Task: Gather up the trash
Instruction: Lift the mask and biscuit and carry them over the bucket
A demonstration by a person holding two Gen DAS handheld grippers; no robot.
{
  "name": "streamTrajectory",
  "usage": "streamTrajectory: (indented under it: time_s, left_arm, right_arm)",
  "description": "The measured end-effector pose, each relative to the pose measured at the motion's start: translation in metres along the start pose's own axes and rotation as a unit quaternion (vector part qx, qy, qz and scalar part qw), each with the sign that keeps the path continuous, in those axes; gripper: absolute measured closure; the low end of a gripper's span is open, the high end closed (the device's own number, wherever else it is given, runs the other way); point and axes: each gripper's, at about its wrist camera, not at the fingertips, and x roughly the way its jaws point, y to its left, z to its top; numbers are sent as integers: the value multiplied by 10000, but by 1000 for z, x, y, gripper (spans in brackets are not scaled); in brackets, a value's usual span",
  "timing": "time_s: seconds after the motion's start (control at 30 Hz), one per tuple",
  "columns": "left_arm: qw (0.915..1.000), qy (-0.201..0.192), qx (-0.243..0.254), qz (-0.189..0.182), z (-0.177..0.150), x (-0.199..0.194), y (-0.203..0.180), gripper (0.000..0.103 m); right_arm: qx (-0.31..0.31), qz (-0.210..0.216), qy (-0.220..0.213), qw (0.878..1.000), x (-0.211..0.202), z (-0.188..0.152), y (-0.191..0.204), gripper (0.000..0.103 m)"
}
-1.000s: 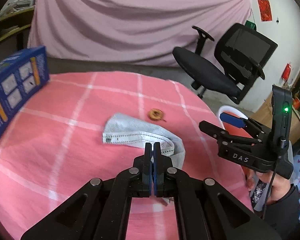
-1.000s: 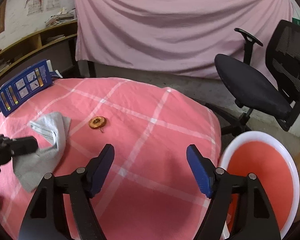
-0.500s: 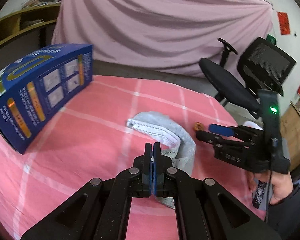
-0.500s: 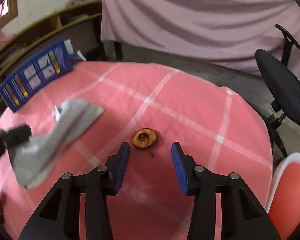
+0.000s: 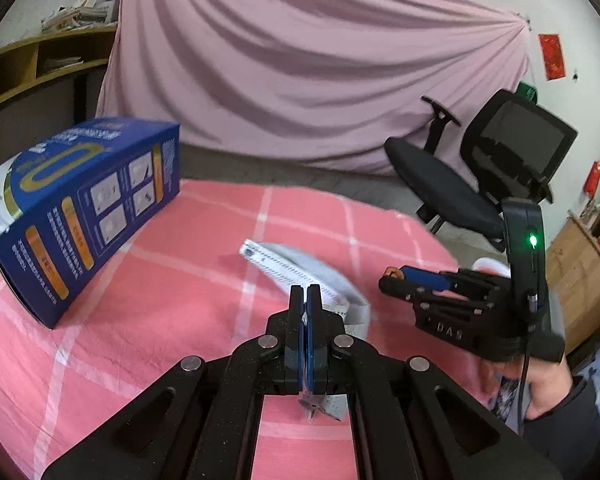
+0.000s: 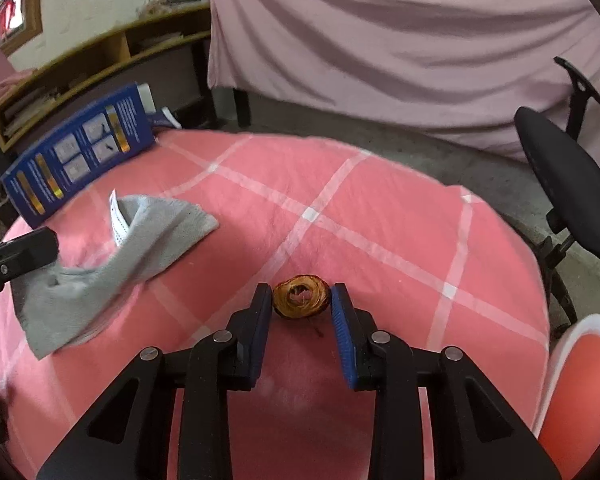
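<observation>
A grey face mask hangs from my left gripper, which is shut on it; one end still trails on the pink checked tablecloth. In the right wrist view, the mask stretches from the left gripper at the left edge. A brown dried ring of peel lies on the cloth between the pads of my right gripper. Its jaws are closing and stand a sliver off each side of the ring. From the left wrist view, the right gripper shows the ring at its tips.
A blue carton lies at the table's far left, also seen as the blue carton. A red basin with a white rim sits below the table's right edge. A black office chair stands beyond. A person's hand holds the right gripper.
The right gripper came left from the table's right side over the brown ring, and its jaws narrowed around it. The left gripper, still shut, pulled the mask up and toward the carton.
</observation>
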Motion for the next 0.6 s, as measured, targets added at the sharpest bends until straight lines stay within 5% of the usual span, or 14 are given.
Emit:
streamTrajectory:
  time_s: [0.27,0.6]
  left_arm:
    - [9981,-483,315,-196,7,-14,-34,103]
    - [9876,-1177,909,-493,29,-26,-103,103]
  right_arm:
    - [140,-327,-1416,9893,-71,-18,0,75]
    - [526,-1045,-3103,9434,-155,-38,-24,75]
